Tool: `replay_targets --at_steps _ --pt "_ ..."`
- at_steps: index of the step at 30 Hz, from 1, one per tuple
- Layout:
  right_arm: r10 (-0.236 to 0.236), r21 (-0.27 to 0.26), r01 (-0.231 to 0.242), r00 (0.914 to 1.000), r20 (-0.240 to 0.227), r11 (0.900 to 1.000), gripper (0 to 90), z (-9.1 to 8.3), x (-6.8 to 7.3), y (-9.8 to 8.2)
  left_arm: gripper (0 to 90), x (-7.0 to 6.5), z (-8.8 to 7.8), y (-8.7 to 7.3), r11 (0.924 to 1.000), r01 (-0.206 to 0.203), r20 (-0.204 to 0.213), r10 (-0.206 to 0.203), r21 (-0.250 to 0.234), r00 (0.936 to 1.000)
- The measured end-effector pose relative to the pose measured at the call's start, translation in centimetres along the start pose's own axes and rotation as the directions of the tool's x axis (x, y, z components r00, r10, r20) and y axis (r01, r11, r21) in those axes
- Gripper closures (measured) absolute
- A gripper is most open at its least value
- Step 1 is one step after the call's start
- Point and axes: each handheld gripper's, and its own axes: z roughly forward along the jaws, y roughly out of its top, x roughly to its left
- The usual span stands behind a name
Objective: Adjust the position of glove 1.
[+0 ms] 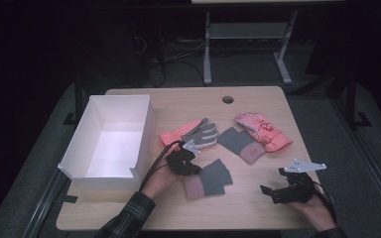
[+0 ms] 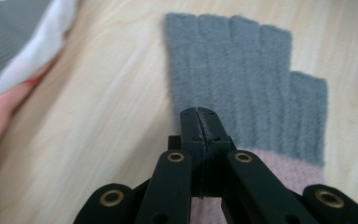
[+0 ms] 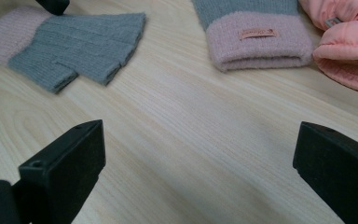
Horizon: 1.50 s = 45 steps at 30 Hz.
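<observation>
Black tongs come first. The left tongs (image 2: 199, 122) are shut tight, with their tips pressed together at the edge of the near grey glove (image 2: 247, 88). They look like they pinch a bit of its wool, close to where the grey meets the pink cuff. The right tongs (image 3: 196, 172) are wide open and hold nothing. They hover over bare desk (image 3: 177, 116), well apart from any glove.

What could go wrong? The pinch looks small and sits right at the glove's edge, so I think the soft wool could slip out if the hand lifts fast. The glove is floppy too, so it may hang down and catch on the wall of the white box (image 1: 110, 141) on the way in.

That glove lies flat on the desk, just beside the box. It has no fingertips, a fuzzy grey body with ribs, and a pale pink cuff. Its twin (image 1: 239, 144) lies further back, with a small tag on its cuff. Two puffy pink gloves (image 1: 263, 130) lie near it, one with a grey palm.
</observation>
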Motion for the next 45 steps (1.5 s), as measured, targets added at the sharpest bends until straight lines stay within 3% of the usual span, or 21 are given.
replay_targets --at_steps 8,12,13,19,20,22,33,45 --pt "-0.002 -0.002 0.002 1.0000 0.002 1.000 2.1 0.0 -0.1 0.0 89.9 -0.4 -0.7 -1.1 0.9997 0.026 -0.015 -0.026 0.001 0.9995" --pt "0.001 0.000 -0.001 1.0000 0.000 1.000 2.1 0.0 0.0 0.0 89.9 -1.0 -1.1 -2.1 0.9978 0.064 0.009 -0.064 -0.015 0.9979" --pt "0.000 -0.001 0.000 1.0000 0.000 1.000 2.1 0.0 0.0 0.0 89.9 -1.1 -1.3 -2.2 0.9986 0.052 0.015 -0.052 -0.006 0.9985" --pt "-0.003 -0.006 0.003 1.0000 0.002 1.000 2.1 0.0 0.0 0.0 89.9 -2.2 -2.0 -3.0 0.9980 0.063 0.028 -0.063 -0.009 0.9976" --pt "-0.003 -0.004 0.003 1.0000 0.003 1.000 2.1 0.0 -0.1 0.0 89.8 -2.5 -2.2 -3.2 0.9990 0.043 0.017 -0.043 0.013 0.9989" --pt "-0.003 -0.001 0.003 1.0000 0.001 1.000 2.1 0.1 -0.1 0.0 89.9 -3.0 -2.2 -3.3 0.9986 0.053 0.015 -0.053 0.005 0.9985" --pt "0.000 0.001 0.000 1.0000 -0.003 1.000 2.1 0.1 0.0 0.1 89.9 -4.6 -0.6 -2.2 0.9998 0.021 0.089 -0.021 -0.006 0.9958" --pt "-0.006 -0.003 0.006 0.9999 -0.010 1.000 2.1 0.1 0.0 0.1 89.9 -5.6 1.5 0.0 0.9998 -0.008 0.123 0.011 -0.019 0.9923"
